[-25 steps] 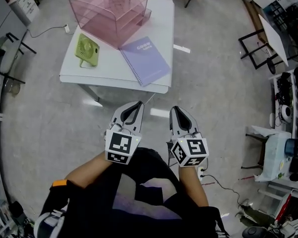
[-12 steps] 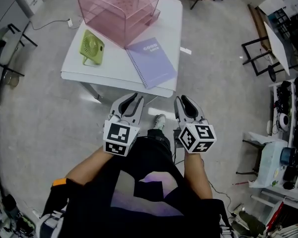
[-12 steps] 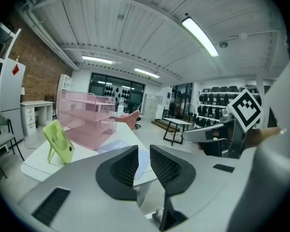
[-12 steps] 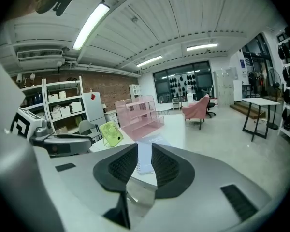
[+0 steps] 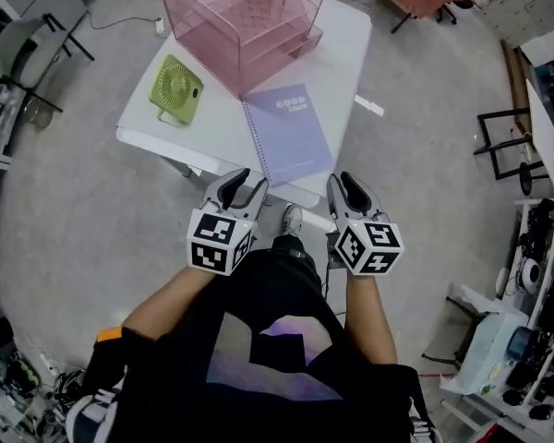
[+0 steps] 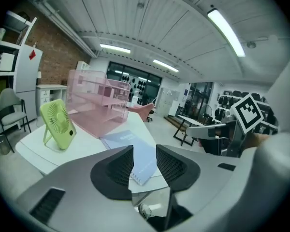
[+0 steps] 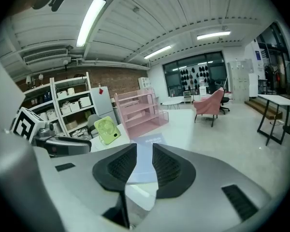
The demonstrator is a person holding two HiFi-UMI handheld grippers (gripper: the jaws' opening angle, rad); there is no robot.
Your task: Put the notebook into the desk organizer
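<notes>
The pink wire desk organizer (image 5: 240,21) is standing on the white table (image 5: 152,132), toward its far side, and every place below is given from it. Its mesh tiers are showing as stepped shelves. The lilac spiral notebook (image 5: 291,135) is not lying in any of them. It is lying flat on the table top, outside the organizer and just beside its near corner, on the side facing the person; no view is making clear whether the two are touching. The notebook's lower end is reaching the table edge farthest from the organizer. A small green fan (image 5: 175,89) is standing upright on the table near the organizer's left side as the head view shows it, apart from the notebook.

The left gripper (image 5: 245,187) and the right gripper (image 5: 348,185) are hovering well apart from the organizer, at the table edge on the notebook's side, one on each side of the notebook's lower end. Both are pointing toward the organizer and slightly down. Both pairs of jaws have just been opening and are standing spread, gripping nothing; the notebook is only showing through each gap, farther off on the table.
</notes>
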